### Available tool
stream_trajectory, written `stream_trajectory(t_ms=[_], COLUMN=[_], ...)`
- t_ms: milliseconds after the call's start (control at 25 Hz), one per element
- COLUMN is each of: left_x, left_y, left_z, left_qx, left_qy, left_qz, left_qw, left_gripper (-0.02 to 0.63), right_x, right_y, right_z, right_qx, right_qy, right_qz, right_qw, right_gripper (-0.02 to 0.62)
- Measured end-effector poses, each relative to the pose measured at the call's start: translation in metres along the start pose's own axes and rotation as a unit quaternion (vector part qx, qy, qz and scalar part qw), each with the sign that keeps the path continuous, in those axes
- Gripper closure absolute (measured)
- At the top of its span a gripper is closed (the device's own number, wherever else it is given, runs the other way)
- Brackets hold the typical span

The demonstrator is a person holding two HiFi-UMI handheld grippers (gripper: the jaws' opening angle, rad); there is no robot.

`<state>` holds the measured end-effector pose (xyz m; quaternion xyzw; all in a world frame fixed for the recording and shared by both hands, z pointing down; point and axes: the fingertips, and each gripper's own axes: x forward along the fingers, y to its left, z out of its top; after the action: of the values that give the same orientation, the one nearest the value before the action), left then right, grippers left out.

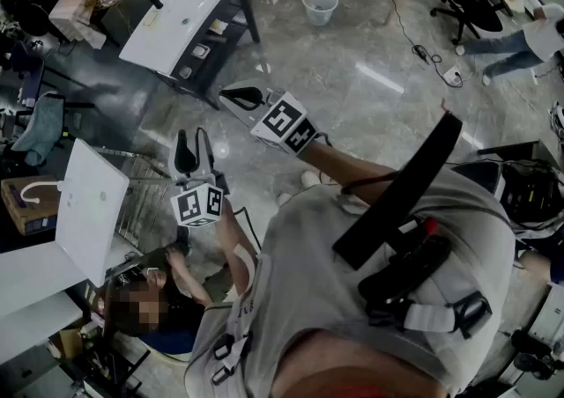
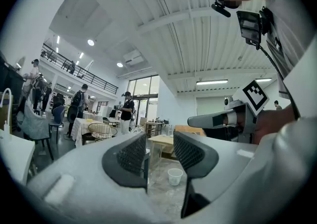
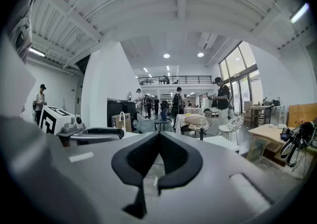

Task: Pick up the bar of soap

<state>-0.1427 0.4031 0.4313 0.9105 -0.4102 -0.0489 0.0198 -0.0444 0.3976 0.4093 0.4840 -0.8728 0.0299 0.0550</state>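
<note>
The left hand-held gripper (image 2: pixel 158 149) has its jaws spread with nothing between them, and the right hand-held gripper (image 3: pixel 159 135) beside it has its jaws pressed together, empty. Farther off, a white cup (image 1: pixel 319 5) stands on the grey floor (image 1: pixel 352 79), apart from a white bench (image 1: pixel 181 18); the bar of soap shows in no view.

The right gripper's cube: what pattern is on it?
Black and white square markers; the head view shows the cube best.
</note>
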Motion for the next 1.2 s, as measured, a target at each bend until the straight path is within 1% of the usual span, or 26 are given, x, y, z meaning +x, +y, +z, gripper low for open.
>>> stream_trajectory(t_ms=[200, 320, 440, 520, 640, 800, 840, 880, 920, 1000, 1080, 1200], left_x=[0.003, -0.002, 0.004, 0.010, 0.014, 0.013, 0.013, 0.014, 0.014, 0.017, 0.022, 0.029], left_y=[-0.004, -0.015, -0.034, -0.033, -0.020, -0.014, -0.017, -0.020, -0.024, -0.031, -0.033, -0.038], left_z=[0.001, -0.001, -0.006, -0.007, -0.001, 0.007, 0.008, 0.010, 0.011, 0.011, 0.007, 0.003], left_qx=[0.000, 0.004, 0.011, 0.016, 0.017, 0.020, 0.022, 0.024, 0.027, 0.042, 0.050, 0.045], left_qy=[-0.001, 0.001, 0.003, 0.005, 0.009, 0.000, -0.003, -0.004, -0.005, 0.000, -0.001, -0.005], left_qz=[-0.006, 0.004, 0.014, 0.015, 0.001, 0.032, 0.037, 0.040, 0.041, 0.042, 0.060, 0.084], left_qw=[1.0000, 1.0000, 0.9998, 0.9998, 0.9998, 0.9993, 0.9991, 0.9989, 0.9988, 0.9982, 0.9969, 0.9954], left_gripper=[0.448, 0.448, 0.448, 0.448, 0.448, 0.449, 0.463, 0.567, 0.615, 0.615, 0.615, 0.615], right_x=[0.004, -0.004, -0.024, -0.028, -0.025, -0.017, -0.018, -0.020, -0.022, -0.023, -0.024, -0.030], right_y=[-0.002, -0.004, -0.021, -0.034, -0.042, -0.055, -0.059, -0.062, -0.063, -0.066, -0.074, -0.084], right_z=[-0.006, -0.006, -0.004, -0.004, -0.008, -0.011, -0.011, -0.010, -0.011, -0.014, -0.019, -0.025], right_qx=[0.008, 0.013, 0.022, 0.028, 0.033, 0.038, 0.043, 0.048, 0.051, 0.053, 0.057, 0.057], right_qy=[0.004, -0.002, -0.015, -0.021, -0.013, -0.015, -0.021, -0.029, -0.035, -0.044, -0.047, -0.046], right_qz=[0.001, 0.012, 0.016, 0.003, -0.030, -0.038, -0.039, -0.037, -0.032, -0.019, -0.008, 0.003], right_qw=[1.000, 1.000, 0.999, 0.999, 0.999, 0.998, 0.998, 0.998, 0.998, 0.997, 0.997, 0.997], right_gripper=[0.595, 0.595, 0.594, 0.594, 0.592, 0.586, 0.589, 0.594, 0.594, 0.594, 0.594, 0.594])
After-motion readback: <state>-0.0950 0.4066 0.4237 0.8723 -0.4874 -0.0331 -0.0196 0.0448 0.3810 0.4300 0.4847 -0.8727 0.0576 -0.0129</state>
